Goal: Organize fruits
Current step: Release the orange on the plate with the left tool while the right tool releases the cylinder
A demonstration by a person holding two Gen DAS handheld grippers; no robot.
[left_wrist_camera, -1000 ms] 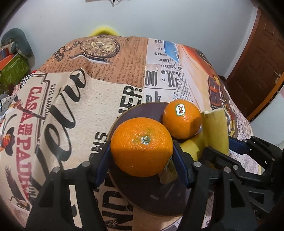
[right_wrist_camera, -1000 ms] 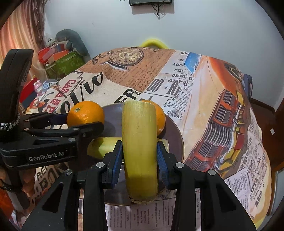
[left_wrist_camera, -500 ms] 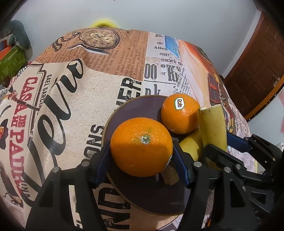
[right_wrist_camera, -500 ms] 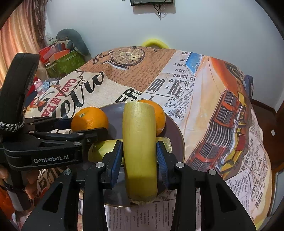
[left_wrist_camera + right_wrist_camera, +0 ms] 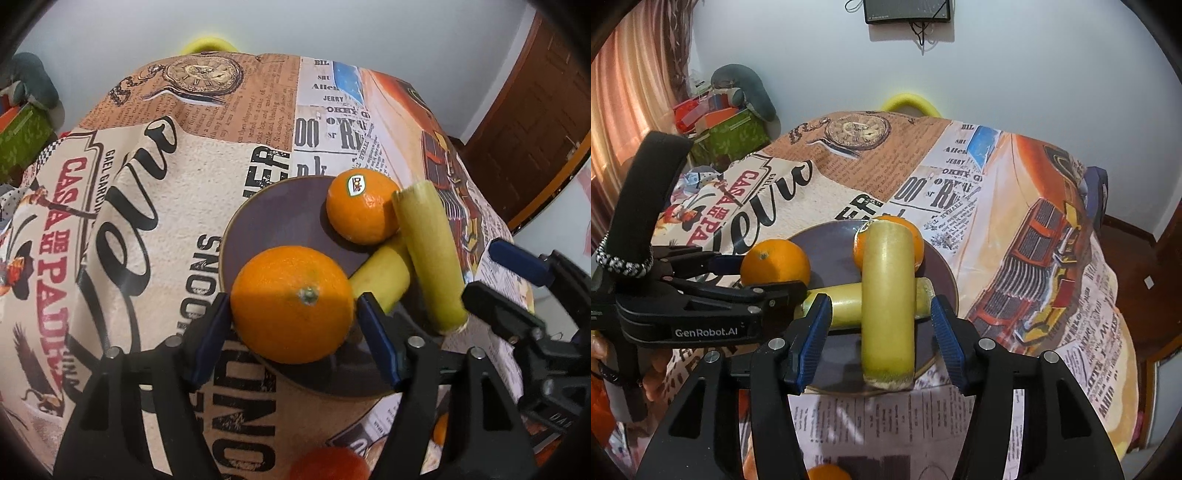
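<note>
- The right claw (image 5: 879, 338) has just been opening; its blue pads now stand clear on both sides of the pale green stalk piece (image 5: 888, 299), which lies between them, released.
- That stalk piece rests crosswise on a second stalk piece (image 5: 842, 304) on the dark plate (image 5: 831, 236) in the middle of the right wrist frame, its near end at the plate's rim.
- The left claw (image 5: 293, 325) has also just been opening; its pads sit beside the large orange (image 5: 291, 304), with a gap showing at the right pad.
- A stickered orange (image 5: 360, 210) sits at the plate's far side.
- The plate stands on the newspaper-print surface (image 5: 166, 177).
</note>
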